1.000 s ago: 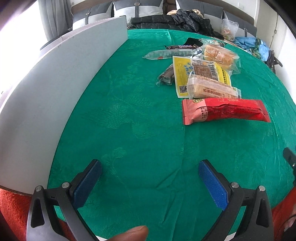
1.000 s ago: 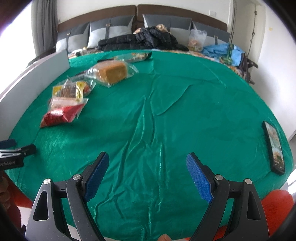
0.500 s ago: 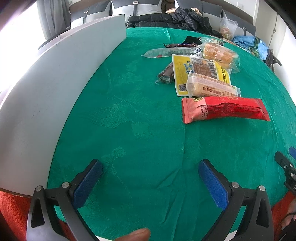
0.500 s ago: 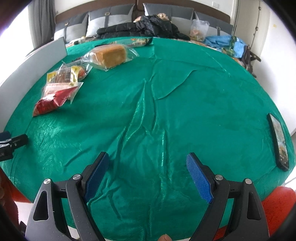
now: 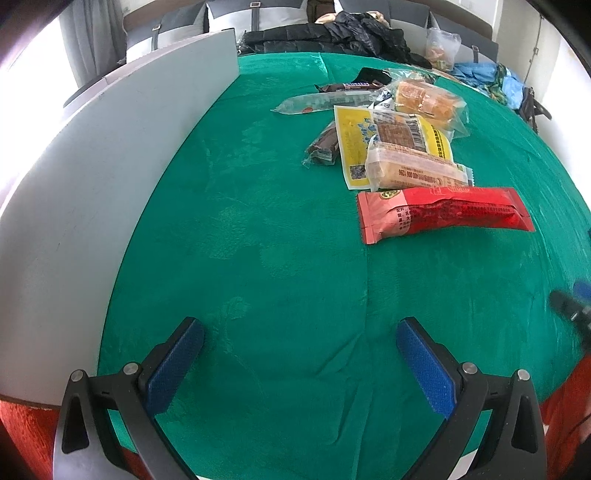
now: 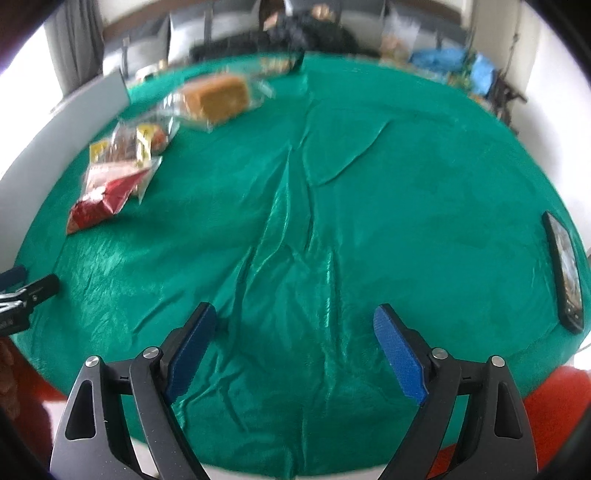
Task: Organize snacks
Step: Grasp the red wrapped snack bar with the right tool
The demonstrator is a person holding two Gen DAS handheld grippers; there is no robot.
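Observation:
A pile of snacks lies on the green tablecloth (image 5: 258,240). In the left wrist view the nearest is a red packet (image 5: 443,214), then a wrapped cake bar (image 5: 413,170) on a yellow packet (image 5: 354,133), a bread pack (image 5: 424,99), a dark bar (image 5: 325,144) and a long clear tube (image 5: 325,101). My left gripper (image 5: 299,339) is open and empty, short of the pile. My right gripper (image 6: 295,328) is open and empty over bare cloth; the red packet (image 6: 99,203) and bread pack (image 6: 218,98) lie far left of it.
A grey board (image 5: 92,192) stands along the table's left edge. A phone (image 6: 565,269) lies at the right edge. Black clothing (image 5: 332,33) and bags lie on seats behind the table. The cloth is wrinkled in the middle (image 6: 295,221).
Both grippers have moved forward over the table, and the snacks look nearer. The right gripper's tip has come further into the left wrist view. Both jaws stay open.

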